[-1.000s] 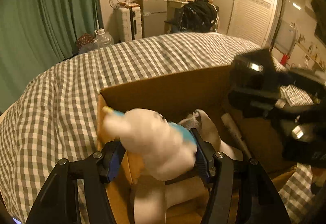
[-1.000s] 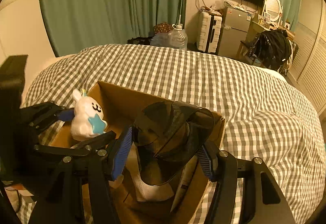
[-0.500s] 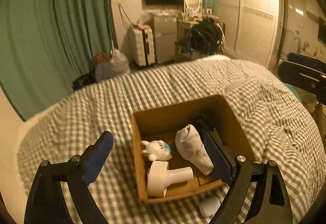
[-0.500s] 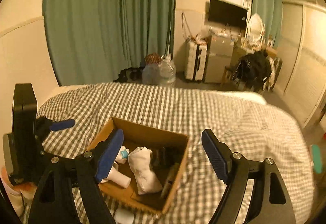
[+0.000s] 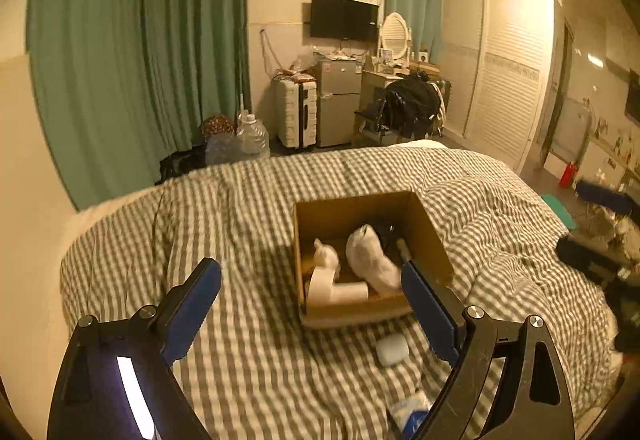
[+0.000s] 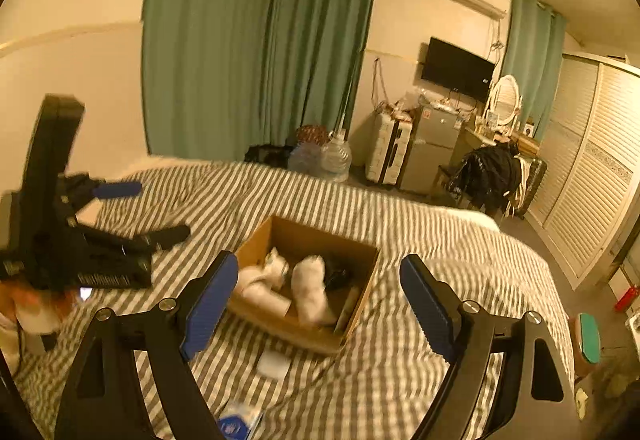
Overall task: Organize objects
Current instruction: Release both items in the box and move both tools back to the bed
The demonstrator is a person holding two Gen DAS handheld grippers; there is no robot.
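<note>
An open cardboard box point(image 5: 430, 236) point(image 6: 362, 290) sits on the checked bed. Inside lie a small white plush toy point(image 5: 326, 254) point(image 6: 276, 264), a white roll-shaped thing point(image 5: 334, 286) point(image 6: 260, 290), a white sock-like bundle point(image 5: 372, 258) point(image 6: 310, 288) and dark items point(image 5: 384, 230) point(image 6: 336, 274). My left gripper point(image 5: 312, 304) is open and empty, held high and back from the box; it also shows in the right wrist view point(image 6: 124, 212). My right gripper point(image 6: 320, 304) is open and empty, also above and behind the box.
A small white case point(image 5: 392, 349) point(image 6: 273, 364) and a blue-and-white packet point(image 5: 412, 412) point(image 6: 236, 422) lie on the checked bedcover point(image 5: 240, 224) in front of the box. Green curtains, a suitcase, a fridge, water jugs and a wardrobe stand beyond the bed.
Both grippers let go of their loads, the plush toy and a dark item, which now lie in the box. Both opened wide and pulled up and back from the box.
</note>
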